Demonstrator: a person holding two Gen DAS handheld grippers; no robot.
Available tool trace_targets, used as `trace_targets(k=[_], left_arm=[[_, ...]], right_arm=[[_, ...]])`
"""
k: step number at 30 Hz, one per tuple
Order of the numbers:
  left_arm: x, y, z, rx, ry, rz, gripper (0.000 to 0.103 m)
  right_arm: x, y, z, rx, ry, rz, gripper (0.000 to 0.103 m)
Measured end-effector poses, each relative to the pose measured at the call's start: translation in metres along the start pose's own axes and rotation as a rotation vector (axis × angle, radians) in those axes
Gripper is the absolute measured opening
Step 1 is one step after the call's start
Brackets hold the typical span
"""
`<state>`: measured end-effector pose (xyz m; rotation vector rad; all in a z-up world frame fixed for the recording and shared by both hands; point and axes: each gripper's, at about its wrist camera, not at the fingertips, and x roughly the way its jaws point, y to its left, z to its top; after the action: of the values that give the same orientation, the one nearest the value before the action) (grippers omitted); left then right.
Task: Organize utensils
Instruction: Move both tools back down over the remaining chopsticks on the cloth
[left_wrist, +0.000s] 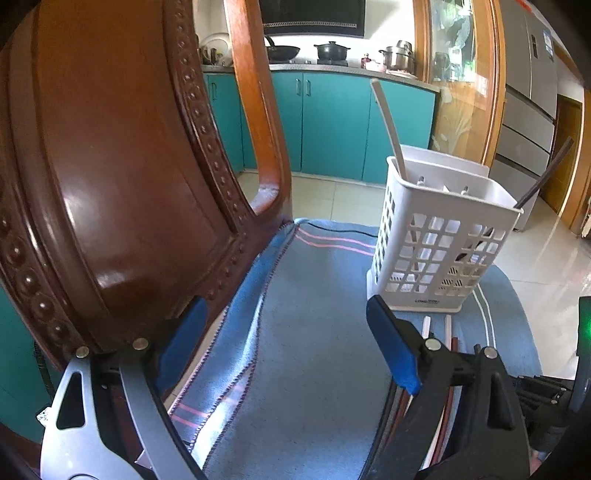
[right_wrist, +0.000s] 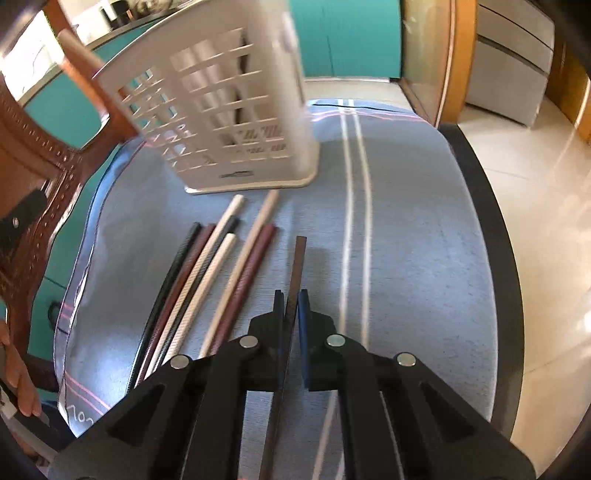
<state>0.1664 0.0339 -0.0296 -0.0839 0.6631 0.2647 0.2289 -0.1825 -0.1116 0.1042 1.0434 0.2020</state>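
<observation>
Item: white slotted utensil holder (right_wrist: 236, 107), upright on a blue striped cloth (right_wrist: 406, 240) over a dark-rimmed seat; a pale utensil handle (left_wrist: 388, 125) and a dark stick (left_wrist: 546, 170) already lean out of it, so sorting looks part done

Item: loose chopsticks (right_wrist: 207, 280), black, maroon and cream, lying side by side just before the holder's base, tips toward it; likely laid out for picking one at a time

Item: right gripper (right_wrist: 292, 310), clenched on a single dark chopstick (right_wrist: 299, 266), which runs lengthwise between the blue pads, set apart from the row; held near mid-length, probably to keep it from swinging

Item: left gripper (left_wrist: 288, 332), spread wide, grasping nothing, low over the cloth

Clearances: carved wooden chair back (left_wrist: 110, 166) crowds the left gripper's side; open cloth lies right of the white stripes; seat edge drops to a tiled floor (right_wrist: 546, 221); the holder's mouth sits high, so the chopstick would need lifting and tipping
</observation>
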Motion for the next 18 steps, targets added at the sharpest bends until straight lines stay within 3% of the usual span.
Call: trace_targets(k=[6,9,10,11,18], left_arm=[[0.008,-0.007,-0.004,0.019,0.035,-0.015,0.088],[0.012,-0.010,-0.007,0.028,0.048,-0.020,0.088],[0.013,-0.011,-0.007,0.030,0.051,-0.021,0.088],[0.014,-0.012,-0.008,0.034,0.055,-0.023,0.088],[0.017,-0.019,-0.011,0.059,0.073,-0.027,0.089]], right_arm=[[0.004,0.001,0.000,0.021,0.000,0.025,0.008],[-0.001,0.008,0.000,-0.012,-0.022,0.050,0.016],[-0.002,0.011,0.000,-0.022,-0.025,0.049,0.024],[-0.001,0.015,-0.001,-0.040,-0.024,0.042,0.029],[0.012,0.031,-0.006,-0.116,-0.005,-0.037,0.032]])
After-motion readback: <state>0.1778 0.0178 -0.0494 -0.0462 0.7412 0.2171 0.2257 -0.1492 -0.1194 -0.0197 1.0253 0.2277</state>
